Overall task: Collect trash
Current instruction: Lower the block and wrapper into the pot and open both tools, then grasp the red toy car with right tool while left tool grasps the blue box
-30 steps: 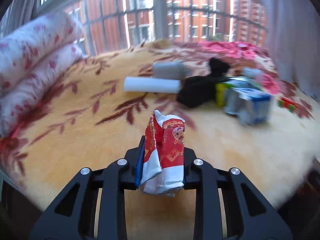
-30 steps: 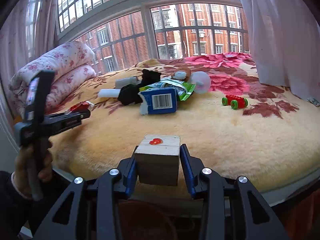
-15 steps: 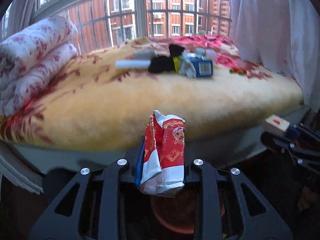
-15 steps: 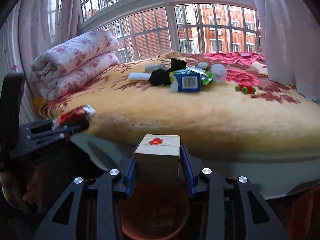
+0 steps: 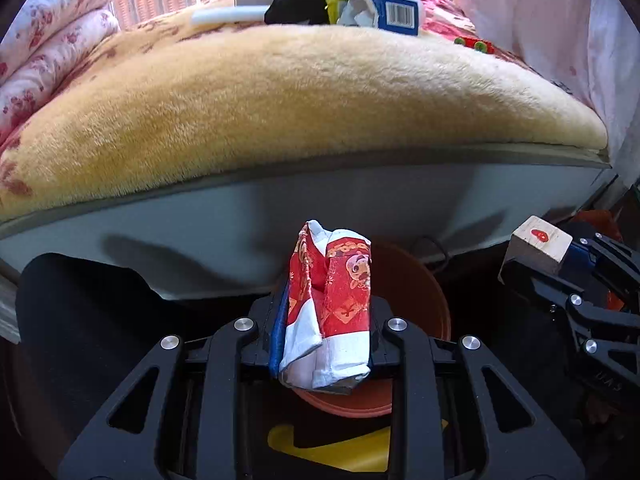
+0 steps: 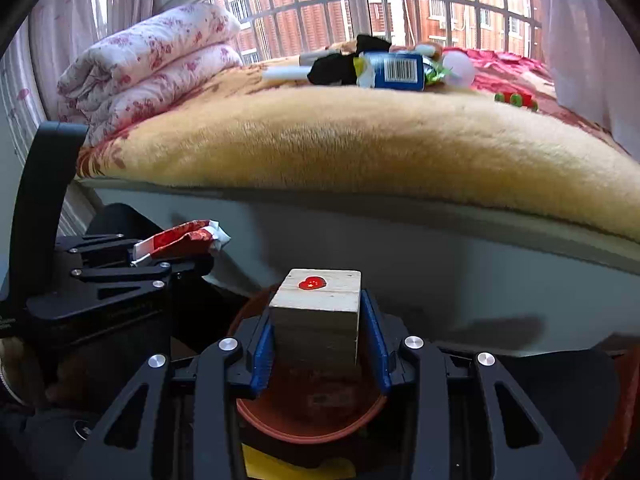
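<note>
My left gripper (image 5: pixel 324 320) is shut on a crumpled red and white wrapper (image 5: pixel 332 304) and holds it over a brown round bin (image 5: pixel 408 292) on the floor below the bed edge. My right gripper (image 6: pixel 318 332) is shut on a pale wooden block (image 6: pixel 316 316) with a red mark on top, above the same bin (image 6: pixel 308 408). Each gripper shows in the other's view: the block at right (image 5: pixel 536 248), the wrapper at left (image 6: pixel 180 240). More trash lies on the bed: a blue carton (image 6: pixel 396 70) and a white tube (image 5: pixel 228 14).
The bed has a furry yellow blanket (image 5: pixel 280 92) and a grey side panel (image 6: pixel 440 248). Folded floral quilts (image 6: pixel 152 68) sit at the left. A black cloth (image 5: pixel 308 0) and a small red and green toy (image 6: pixel 516 100) lie on the bed. Curtain (image 5: pixel 560 20) hangs at right.
Both grippers have dropped from above the bed to below its edge, over the brown bin. Each still holds its item.
</note>
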Available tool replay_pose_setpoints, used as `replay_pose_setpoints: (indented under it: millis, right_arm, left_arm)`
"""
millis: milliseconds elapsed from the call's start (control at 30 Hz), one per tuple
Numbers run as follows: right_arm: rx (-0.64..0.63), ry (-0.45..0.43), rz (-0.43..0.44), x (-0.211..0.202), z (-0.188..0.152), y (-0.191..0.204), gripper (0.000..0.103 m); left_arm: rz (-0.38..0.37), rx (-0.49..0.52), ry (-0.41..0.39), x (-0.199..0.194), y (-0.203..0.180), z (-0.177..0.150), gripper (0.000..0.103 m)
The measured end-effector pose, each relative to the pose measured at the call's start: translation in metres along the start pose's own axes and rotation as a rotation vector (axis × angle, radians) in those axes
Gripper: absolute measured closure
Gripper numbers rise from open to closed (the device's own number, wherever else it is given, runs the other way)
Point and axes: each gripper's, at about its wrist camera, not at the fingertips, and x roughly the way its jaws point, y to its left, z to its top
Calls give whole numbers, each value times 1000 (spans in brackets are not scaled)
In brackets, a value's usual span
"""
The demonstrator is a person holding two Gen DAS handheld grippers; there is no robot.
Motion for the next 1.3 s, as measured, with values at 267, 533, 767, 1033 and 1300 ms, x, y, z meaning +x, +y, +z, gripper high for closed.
replay_pose_setpoints:
  millis: [267, 533, 767, 1033, 1300]
  right_arm:
    - [13, 28, -10, 10, 0, -8, 40]
    - [41, -35, -61, -12, 8, -28, 40]
    - [87, -136, -115, -33, 51, -74, 40]
    - [60, -178, -267, -5, 167, -173, 34]
    - [45, 60, -226, 93, 237, -221, 33]
  left_arm:
    - [5, -32, 31, 9, 8, 0, 17]
    - [-6, -61, 16, 2, 14, -2, 17]
    - [4, 18, -92, -26, 2, 10, 17]
    - [-5, 69, -180, -43, -17, 37, 13]
    - [-17, 85, -168, -26, -27, 55, 13]
